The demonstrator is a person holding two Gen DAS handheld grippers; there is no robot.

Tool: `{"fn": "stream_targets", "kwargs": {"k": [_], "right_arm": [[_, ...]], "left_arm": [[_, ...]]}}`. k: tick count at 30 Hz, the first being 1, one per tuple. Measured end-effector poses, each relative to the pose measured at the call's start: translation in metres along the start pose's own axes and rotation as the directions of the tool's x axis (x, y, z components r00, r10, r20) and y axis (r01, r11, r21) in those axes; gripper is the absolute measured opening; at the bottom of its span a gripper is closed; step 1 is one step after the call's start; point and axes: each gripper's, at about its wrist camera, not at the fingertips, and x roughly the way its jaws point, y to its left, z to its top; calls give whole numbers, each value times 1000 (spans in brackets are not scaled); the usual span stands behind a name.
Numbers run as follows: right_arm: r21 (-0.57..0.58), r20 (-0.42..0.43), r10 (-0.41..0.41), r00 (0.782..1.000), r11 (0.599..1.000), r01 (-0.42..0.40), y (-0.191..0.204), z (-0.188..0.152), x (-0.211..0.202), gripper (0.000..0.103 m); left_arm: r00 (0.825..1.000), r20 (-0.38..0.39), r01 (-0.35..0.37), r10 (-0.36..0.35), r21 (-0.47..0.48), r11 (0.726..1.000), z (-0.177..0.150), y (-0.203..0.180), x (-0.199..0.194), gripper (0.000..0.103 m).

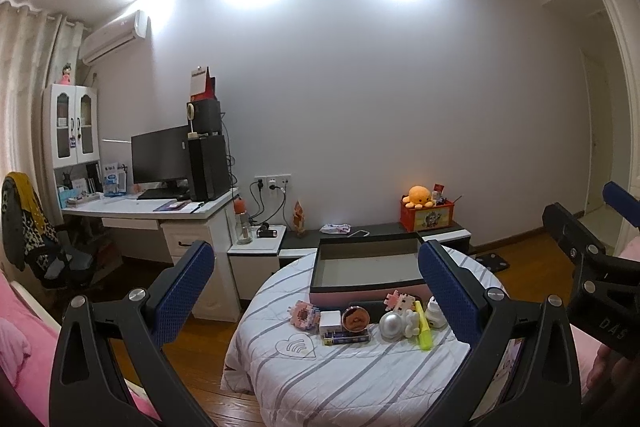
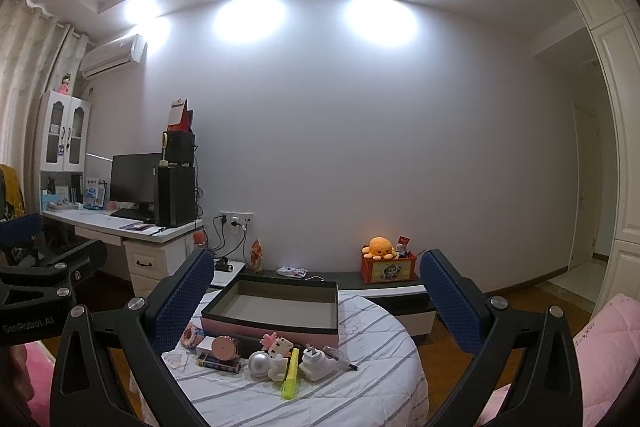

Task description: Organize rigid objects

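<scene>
A round table under a striped white cloth (image 1: pixel 344 383) (image 2: pixel 360 387) carries an open pink box with a dark rim (image 1: pixel 366 267) (image 2: pixel 276 303). In front of the box lies a row of small items: a pink block toy (image 1: pixel 306 314), a white cube (image 1: pixel 330 323), a copper round tin (image 1: pixel 356 319) (image 2: pixel 224 347), a silver dome (image 1: pixel 392 325) (image 2: pixel 260 365), a yellow highlighter (image 1: pixel 423 327) (image 2: pixel 291 373) and a white plug (image 2: pixel 316 363). My left gripper (image 1: pixel 316 291) and right gripper (image 2: pixel 316 299) both hover open before the table, holding nothing.
A desk with monitor and computer tower (image 1: pixel 180 167) stands at the left. A low dark bench (image 1: pixel 440 231) along the wall bears an orange plush on a red box (image 1: pixel 424 211). Pink bedding (image 2: pixel 600 347) lies at the right, wooden floor (image 1: pixel 520 251) around the table.
</scene>
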Motion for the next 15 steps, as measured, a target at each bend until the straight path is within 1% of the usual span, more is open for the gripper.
{"fn": "stream_targets", "kwargs": {"k": [7, 15], "right_arm": [[0, 4, -2, 1000, 1000, 2, -1, 0, 0, 103], [0, 9, -4, 1000, 1000, 4, -2, 0, -1, 103]], "left_arm": [[1000, 2, 1, -1, 8, 1000, 1, -3, -1, 103], [1000, 4, -6, 6, -13, 1000, 2, -1, 0, 103]]}}
